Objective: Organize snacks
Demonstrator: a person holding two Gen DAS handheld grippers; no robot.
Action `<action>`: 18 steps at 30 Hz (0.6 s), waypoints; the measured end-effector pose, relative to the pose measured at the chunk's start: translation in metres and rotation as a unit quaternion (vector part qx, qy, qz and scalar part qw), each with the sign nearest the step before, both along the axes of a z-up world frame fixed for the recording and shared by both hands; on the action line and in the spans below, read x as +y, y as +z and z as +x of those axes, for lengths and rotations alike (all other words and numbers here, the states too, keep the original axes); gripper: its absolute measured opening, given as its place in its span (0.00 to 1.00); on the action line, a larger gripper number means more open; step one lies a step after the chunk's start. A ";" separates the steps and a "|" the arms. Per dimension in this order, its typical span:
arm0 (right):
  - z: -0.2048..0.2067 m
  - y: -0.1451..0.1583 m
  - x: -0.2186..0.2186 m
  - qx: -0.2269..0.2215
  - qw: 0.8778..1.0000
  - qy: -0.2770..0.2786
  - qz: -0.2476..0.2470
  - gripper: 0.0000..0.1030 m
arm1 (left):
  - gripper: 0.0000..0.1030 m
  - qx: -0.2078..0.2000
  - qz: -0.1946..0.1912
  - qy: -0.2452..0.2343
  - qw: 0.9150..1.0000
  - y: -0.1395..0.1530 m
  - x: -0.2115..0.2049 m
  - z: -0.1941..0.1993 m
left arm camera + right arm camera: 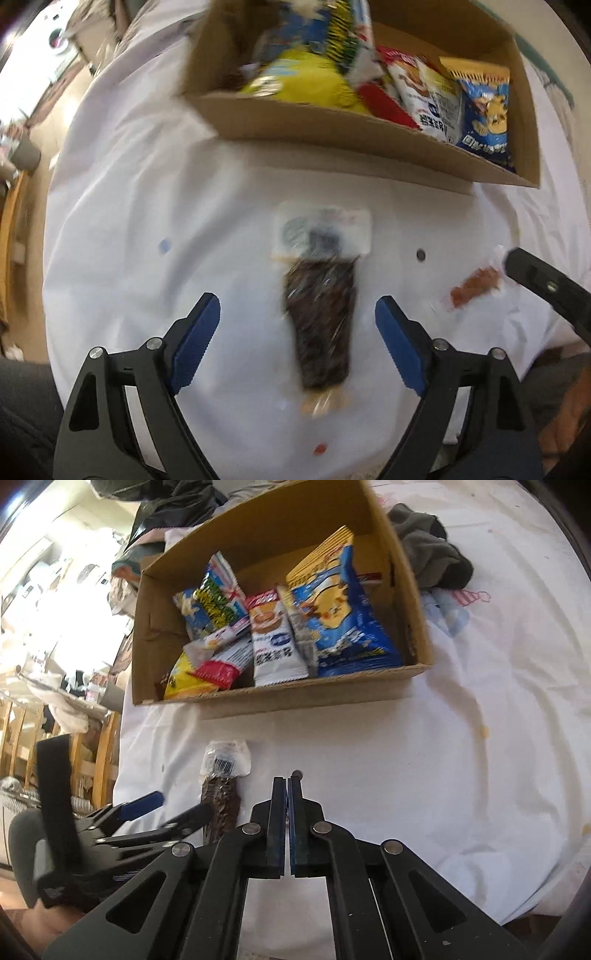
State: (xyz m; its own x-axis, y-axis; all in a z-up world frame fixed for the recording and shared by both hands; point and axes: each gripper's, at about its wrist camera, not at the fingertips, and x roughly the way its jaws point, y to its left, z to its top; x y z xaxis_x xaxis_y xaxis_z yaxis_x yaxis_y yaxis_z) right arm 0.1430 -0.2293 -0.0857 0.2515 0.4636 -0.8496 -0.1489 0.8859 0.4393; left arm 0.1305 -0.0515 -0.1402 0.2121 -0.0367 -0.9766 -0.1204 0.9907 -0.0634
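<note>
A dark jerky packet (319, 314) with a clear white-labelled top lies on the white cloth, between the open blue-padded fingers of my left gripper (297, 314), which hovers over it. The packet (221, 794) and the left gripper (173, 808) also show in the right wrist view. My right gripper (287, 782) is shut, with a small reddish clear-wrapped snack (474, 286) at its tip in the left wrist view (517, 264); whether it holds the snack I cannot tell. A cardboard box (332, 125) (280, 698) holds several snack bags, among them a blue one (343, 620).
A dark cloth (428, 550) lies beyond the box at the right. The cloth-covered table's left edge (118, 768) drops to wooden chairs (96, 753) and room clutter. Small spots dot the cloth (420, 254).
</note>
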 end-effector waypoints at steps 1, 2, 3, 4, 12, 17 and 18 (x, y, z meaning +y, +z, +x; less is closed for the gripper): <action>0.001 0.001 -0.004 -0.003 1.000 -0.006 -0.001 0.01 | 0.81 0.008 0.011 -0.004 1.000 -0.008 -0.008 0.008; 0.002 0.002 -0.007 -0.005 1.000 -0.011 -0.001 0.01 | 0.81 0.013 0.018 -0.010 1.000 -0.016 -0.015 0.014; 0.002 0.003 -0.010 -0.006 1.000 -0.016 0.001 0.01 | 0.81 0.019 0.025 -0.014 0.999 -0.023 -0.020 0.017; 0.002 0.003 -0.013 -0.005 1.000 -0.021 0.003 0.01 | 0.81 0.023 0.033 -0.014 0.999 -0.028 -0.023 0.020; 0.003 0.003 -0.020 -0.005 1.000 -0.023 0.009 0.01 | 0.57 -0.002 0.030 -0.013 0.999 -0.027 -0.018 0.031; 0.000 0.012 -0.019 -0.016 0.999 -0.018 0.025 0.01 | 0.55 -0.016 0.007 0.002 1.000 -0.004 0.005 0.018; -0.001 0.015 -0.019 -0.020 0.999 -0.016 0.030 0.01 | 0.55 -0.029 0.008 0.003 1.000 0.005 0.008 0.013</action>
State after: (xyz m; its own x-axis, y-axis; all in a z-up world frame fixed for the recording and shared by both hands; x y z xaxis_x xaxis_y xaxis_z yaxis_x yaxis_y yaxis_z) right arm 0.1417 -0.2483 -0.0707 0.3003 0.5043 -0.8096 -0.1391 0.8629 0.4859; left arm 0.1433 -0.0432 -0.1355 0.2678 -0.0198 -0.9633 -0.1229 0.9909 -0.0545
